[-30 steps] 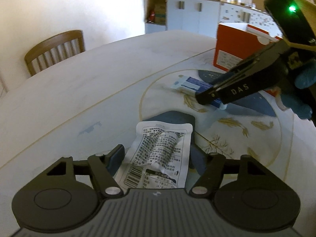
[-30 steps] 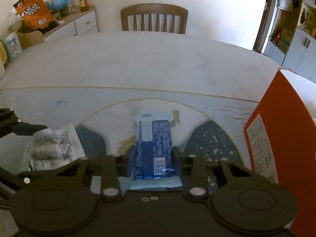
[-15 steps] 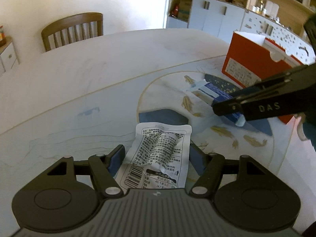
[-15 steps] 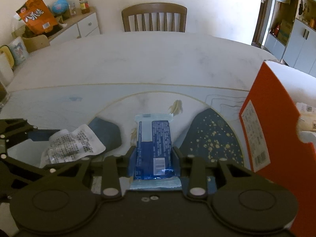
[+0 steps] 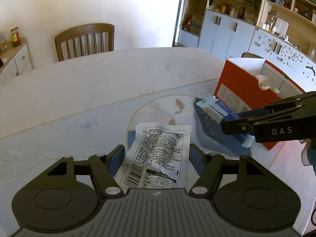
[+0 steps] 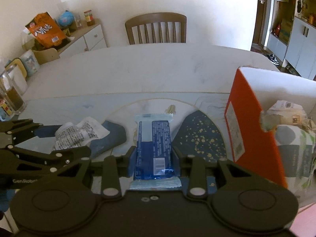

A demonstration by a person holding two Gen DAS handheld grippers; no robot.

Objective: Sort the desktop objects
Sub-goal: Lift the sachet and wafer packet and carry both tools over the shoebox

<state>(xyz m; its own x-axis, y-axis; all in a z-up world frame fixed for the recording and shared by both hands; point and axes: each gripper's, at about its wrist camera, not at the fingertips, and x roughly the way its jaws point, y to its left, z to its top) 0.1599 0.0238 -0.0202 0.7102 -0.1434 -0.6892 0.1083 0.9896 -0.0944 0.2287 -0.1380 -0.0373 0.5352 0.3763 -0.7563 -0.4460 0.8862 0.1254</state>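
Observation:
My left gripper (image 5: 157,154) is shut on a white printed snack packet (image 5: 158,154) and holds it above the table. My right gripper (image 6: 154,154) is shut on a blue and white snack packet (image 6: 154,140), also lifted. The orange box (image 6: 254,118) with an open top stands at the right, with several packets inside it (image 6: 292,130). In the left wrist view the right gripper (image 5: 235,126) holds the blue packet (image 5: 219,108) just in front of the orange box (image 5: 243,86). In the right wrist view the left gripper (image 6: 59,138) and the white packet (image 6: 83,132) are at the lower left.
The white table (image 6: 138,73) has a blue patterned mat (image 6: 199,136) under both grippers. A wooden chair (image 6: 156,27) stands at the far side. A glass jar (image 6: 9,92) stands at the left edge. Cabinets (image 5: 227,33) line the wall at the right.
Both grippers have lifted with their packets and swung to the right, toward the orange box. The box's open top and its contents have come into view.

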